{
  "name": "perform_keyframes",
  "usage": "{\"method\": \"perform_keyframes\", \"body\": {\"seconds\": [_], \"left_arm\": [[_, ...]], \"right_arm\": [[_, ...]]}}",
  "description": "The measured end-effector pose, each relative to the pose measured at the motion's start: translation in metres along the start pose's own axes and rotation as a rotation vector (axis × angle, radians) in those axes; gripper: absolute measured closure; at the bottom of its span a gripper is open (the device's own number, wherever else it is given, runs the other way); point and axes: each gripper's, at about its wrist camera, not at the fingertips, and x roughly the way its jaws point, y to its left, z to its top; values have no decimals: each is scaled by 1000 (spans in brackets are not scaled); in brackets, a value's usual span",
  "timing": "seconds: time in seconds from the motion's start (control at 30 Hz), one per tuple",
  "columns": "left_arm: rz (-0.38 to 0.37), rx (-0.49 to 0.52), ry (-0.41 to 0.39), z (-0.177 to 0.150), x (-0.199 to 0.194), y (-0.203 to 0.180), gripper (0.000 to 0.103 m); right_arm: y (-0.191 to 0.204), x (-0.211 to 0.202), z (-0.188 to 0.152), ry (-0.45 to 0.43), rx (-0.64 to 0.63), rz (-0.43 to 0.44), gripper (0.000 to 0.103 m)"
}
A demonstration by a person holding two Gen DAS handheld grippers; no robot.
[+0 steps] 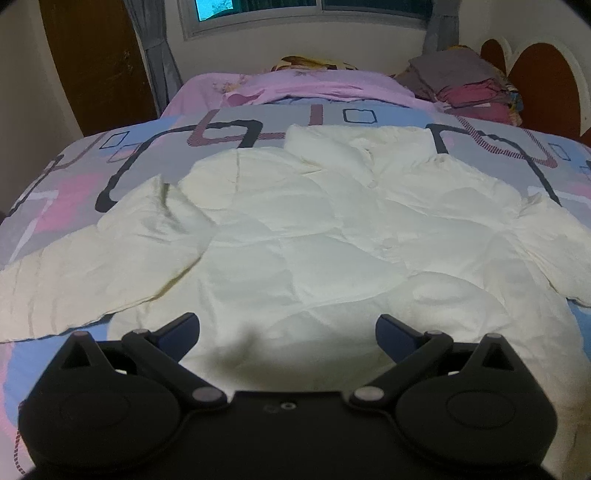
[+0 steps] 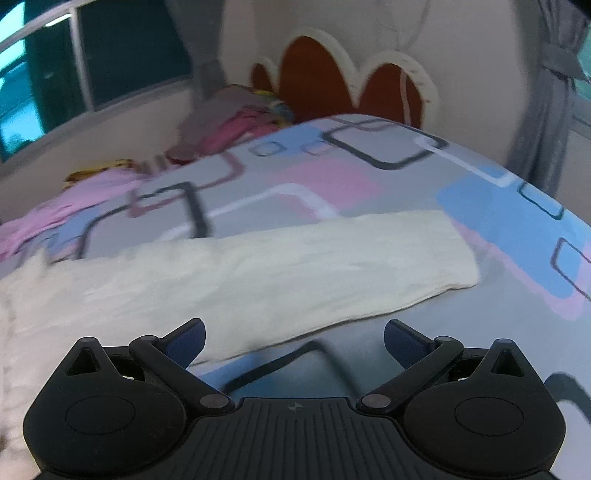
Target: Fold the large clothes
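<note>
Jaws of the left gripper [image 1: 288,334] standing wide apart, gripping nothing, hovering low over the near hem of a cream quilted jacket [image 1: 314,229]. Blue pads [image 1: 181,332] framing the hem at 6 o'clock of the left wrist view. Jacket lying flat on its back on a patterned bedspread [image 1: 74,173], long axis running from 6 toward 12 o'clock, collar [image 1: 354,144] pointing away toward 12. One sleeve spreading out toward 8 o'clock, the other reaching toward 3 o'clock.

Right gripper [image 2: 294,341] likewise spread open and empty, tilted slightly, hanging over bare bedspread [image 2: 369,177] just beside the lower edge of the jacket sleeve [image 2: 277,273]. Sleeve stretching across the right wrist view from 9 o'clock toward 3 o'clock, cuff end [image 2: 458,251] pointing to 3, lying flat. Left blue pad [image 2: 186,341] sitting over the sleeve's edge; whether touching, not possible to tell. Right wrist view blurring with motion.

Farther out, lying at 12 o'clock in the left wrist view, a pink blanket [image 1: 295,86]; stacking at 1 o'clock, folded clothes [image 1: 469,88] beside a rust-and-white headboard [image 1: 543,85]. Showing above, a window [image 1: 258,14] with grey curtains [image 1: 159,48].
</note>
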Motion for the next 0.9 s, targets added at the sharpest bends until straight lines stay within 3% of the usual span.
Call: {"method": "perform_keyframes", "body": {"seconds": [0.17,0.2,0.27,0.57,0.63,0.7,0.77,0.8,0.9], "left_arm": [[31,21,1,6,9,-23,1],[32,24,3,7,11,-26,1],[30,26,9,9,13,-30,1],[34,35,20,14,20,-35,6],[30,26,22,15,20,-33,6],[21,15,21,15,20,-30,7],[13,6,18,15,20,-26,8],[8,0,17,16,19,-24,8],[-3,-12,15,16,18,-19,11]], "right_arm": [[-39,33,12,40,70,-40,1],[-47,39,14,51,83,-48,16],[-61,53,16,84,124,-54,26],[-97,91,25,95,278,-63,29],[-102,97,27,81,294,-71,46],[-104,97,29,67,309,-74,71],[-103,95,31,45,298,-79,86],[-101,94,33,33,288,-77,92],[-87,81,40,-30,232,-71,97]]}}
